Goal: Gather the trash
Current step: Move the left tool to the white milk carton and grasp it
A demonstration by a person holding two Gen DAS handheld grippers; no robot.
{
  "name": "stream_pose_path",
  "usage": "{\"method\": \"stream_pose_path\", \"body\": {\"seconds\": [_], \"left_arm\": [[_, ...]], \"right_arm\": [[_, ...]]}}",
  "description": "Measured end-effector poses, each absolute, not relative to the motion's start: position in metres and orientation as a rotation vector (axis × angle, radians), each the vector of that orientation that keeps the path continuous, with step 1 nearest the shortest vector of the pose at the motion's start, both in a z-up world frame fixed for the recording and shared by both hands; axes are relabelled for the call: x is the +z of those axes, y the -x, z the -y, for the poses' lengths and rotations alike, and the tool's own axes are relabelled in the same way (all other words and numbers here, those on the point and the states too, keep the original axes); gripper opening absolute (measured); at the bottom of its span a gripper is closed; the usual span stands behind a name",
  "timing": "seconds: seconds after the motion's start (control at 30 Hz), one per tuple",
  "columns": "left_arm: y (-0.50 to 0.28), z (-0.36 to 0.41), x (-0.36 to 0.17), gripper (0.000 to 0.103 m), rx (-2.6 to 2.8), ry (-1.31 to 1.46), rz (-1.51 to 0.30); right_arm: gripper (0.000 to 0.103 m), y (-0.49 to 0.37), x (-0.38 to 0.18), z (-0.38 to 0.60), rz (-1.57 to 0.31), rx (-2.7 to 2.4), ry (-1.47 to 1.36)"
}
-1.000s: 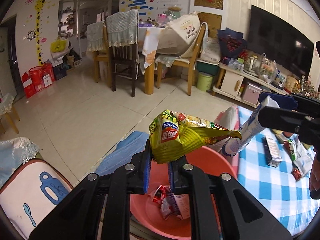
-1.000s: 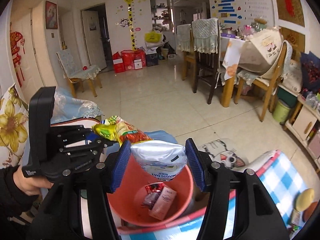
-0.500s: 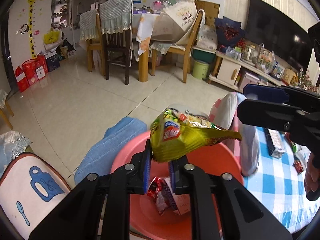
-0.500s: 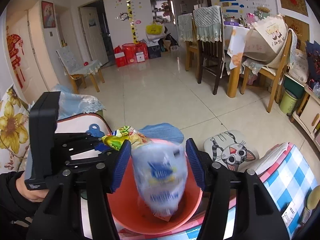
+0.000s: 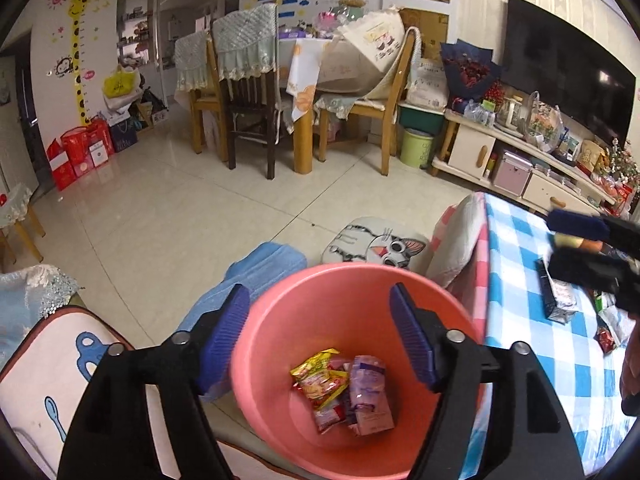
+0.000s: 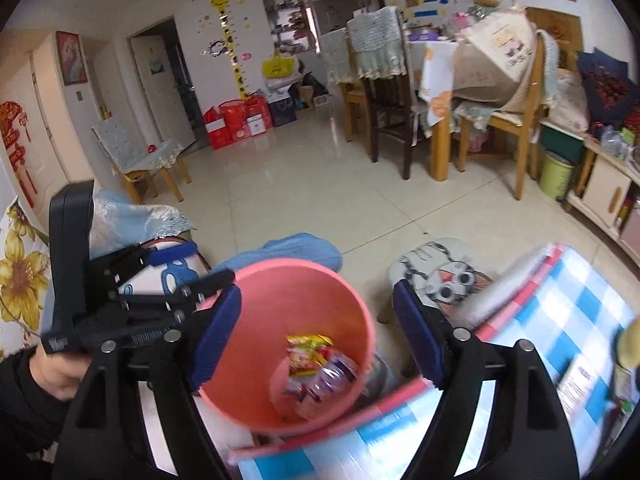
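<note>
A pink bin (image 5: 332,304) (image 6: 312,292) stands on the floor beside the checked table. Inside it lie a yellow-green snack bag (image 5: 318,376) (image 6: 308,350), a silvery pouch (image 5: 368,394) (image 6: 334,374) and other wrappers. My left gripper (image 5: 320,332) hangs above the bin, its jaws opening wide with nothing held between them. My right gripper (image 6: 318,330) is also over the bin, jaws opening and empty. The right gripper (image 5: 580,248) shows at the far right of the left wrist view. The left gripper (image 6: 176,268) shows at the left of the right wrist view.
A blue-and-white checked tablecloth (image 5: 520,320) carries more wrappers (image 5: 558,300). A cat-face stool (image 5: 380,244), a blue cushion (image 5: 260,268) and a printed seat pad (image 5: 52,380) surround the bin. Dining chairs (image 5: 248,100) and a TV cabinet (image 5: 520,160) stand farther back.
The left gripper opened and let the yellow-green snack bag fall into the bin. The right gripper spread wider and its silvery pouch dropped in as well. The right gripper shifted down and rightward.
</note>
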State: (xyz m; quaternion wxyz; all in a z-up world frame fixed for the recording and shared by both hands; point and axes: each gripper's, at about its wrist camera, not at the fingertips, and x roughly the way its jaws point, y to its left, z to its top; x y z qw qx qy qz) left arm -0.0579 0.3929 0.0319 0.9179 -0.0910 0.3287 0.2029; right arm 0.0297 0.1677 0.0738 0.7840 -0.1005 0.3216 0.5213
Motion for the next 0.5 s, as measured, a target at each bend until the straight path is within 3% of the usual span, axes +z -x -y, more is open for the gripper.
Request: {"method": "stream_pose_path", "body": {"seconds": [0.07,0.17,0.5], "left_arm": [[0.056,-0.378,0.035,0.087,0.395,0.182,-0.667],[0.044,-0.339,0.036,0.090,0.329,0.158,-0.661],[-0.030,-0.196,0.001,0.093,0.099,0.120,-0.725]], "right_arm": [[0.084,-0.025,0.070,-0.136,-0.688,1.086,0.213],[0.090,-0.022,0.061,-0.086,-0.691,1.005,0.208],[0.093,-0.015,0.010,0.104,-0.763,0.677,0.212]]}}
